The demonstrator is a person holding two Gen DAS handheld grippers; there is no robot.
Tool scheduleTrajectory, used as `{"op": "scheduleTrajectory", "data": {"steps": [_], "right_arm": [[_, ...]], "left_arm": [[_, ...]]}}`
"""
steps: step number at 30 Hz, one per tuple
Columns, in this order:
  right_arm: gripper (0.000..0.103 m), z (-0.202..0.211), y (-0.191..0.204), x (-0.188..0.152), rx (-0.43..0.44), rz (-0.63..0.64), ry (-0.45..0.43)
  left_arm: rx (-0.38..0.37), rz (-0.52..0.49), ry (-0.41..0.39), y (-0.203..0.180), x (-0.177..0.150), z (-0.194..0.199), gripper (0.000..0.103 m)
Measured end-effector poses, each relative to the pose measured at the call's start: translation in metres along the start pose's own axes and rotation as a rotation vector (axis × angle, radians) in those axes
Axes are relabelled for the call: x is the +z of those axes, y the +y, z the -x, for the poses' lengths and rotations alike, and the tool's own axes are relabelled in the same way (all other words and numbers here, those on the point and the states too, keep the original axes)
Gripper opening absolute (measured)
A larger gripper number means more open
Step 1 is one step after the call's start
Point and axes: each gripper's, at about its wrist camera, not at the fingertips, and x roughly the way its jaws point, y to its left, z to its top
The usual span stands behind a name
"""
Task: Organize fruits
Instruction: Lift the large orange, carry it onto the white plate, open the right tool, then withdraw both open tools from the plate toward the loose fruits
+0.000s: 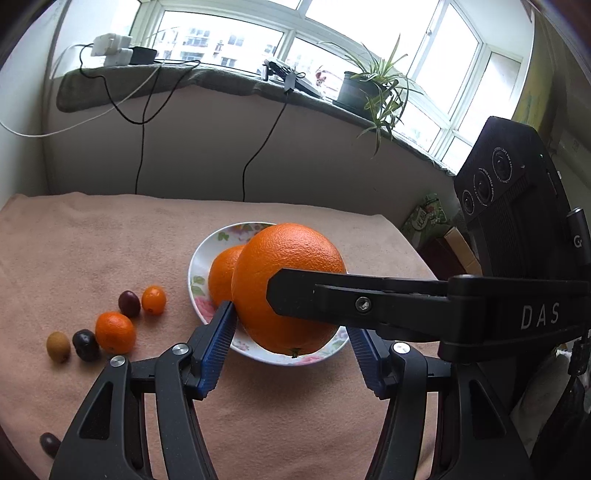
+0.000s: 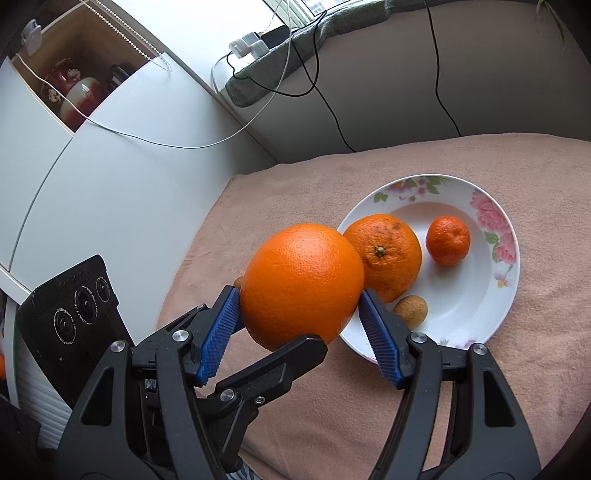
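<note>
Both hand-held grippers (image 1: 291, 332) (image 2: 299, 325) pinching one large orange (image 2: 301, 284), raised over plate rim (image 2: 511, 266), bare cloth (image 2: 424, 424) around

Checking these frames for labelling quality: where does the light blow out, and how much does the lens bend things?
Left wrist view: the window is blown out white, its frame and the sill bowed by fisheye; the large orange stays sharp. Right wrist view: even soft light, dark vignette corners, plate crisp.

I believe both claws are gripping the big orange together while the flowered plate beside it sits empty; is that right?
Not quite: the flowered plate is not empty. The right wrist view shows a second orange, a mandarin and a small brown fruit on it. Both claws do grip the big orange.
</note>
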Motion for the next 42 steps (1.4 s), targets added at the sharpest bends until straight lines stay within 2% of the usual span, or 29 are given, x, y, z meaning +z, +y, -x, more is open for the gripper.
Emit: {"op": "scheduleTrajectory", "data": {"steps": [9,19,24,26,34,42], "right_arm": [[0.07,0.025,-0.046,-0.003,-0.054,-0.082,-0.024],[0.07,0.028,-0.075,0.004,-0.068,-0.141,-0.041],[0.07,0.027,-0.078,0.006,-0.075,-0.148,-0.05],[0.064,0.029,-0.078,0.007,-0.061,-0.147,-0.056],[0.064,0.045,-0.073,0.012,-0.07,-0.137,-0.109],[0.064,0.045,-0.063,0.006,-0.081,-0.12,-0.11]], "left_arm": [[-0.056,-0.038,0.074,-0.033,0.001,-0.038,0.06],[-0.069,-0.057,0.123,-0.05,0.001,-0.061,0.059],[-0.073,-0.068,0.12,-0.052,0.002,-0.061,0.058],[-0.073,-0.07,0.113,-0.05,0.002,-0.056,0.055],[-0.074,-0.053,0.102,-0.042,-0.002,-0.042,0.055],[-0.056,-0.055,0.078,-0.037,-0.007,-0.021,0.055]]}}
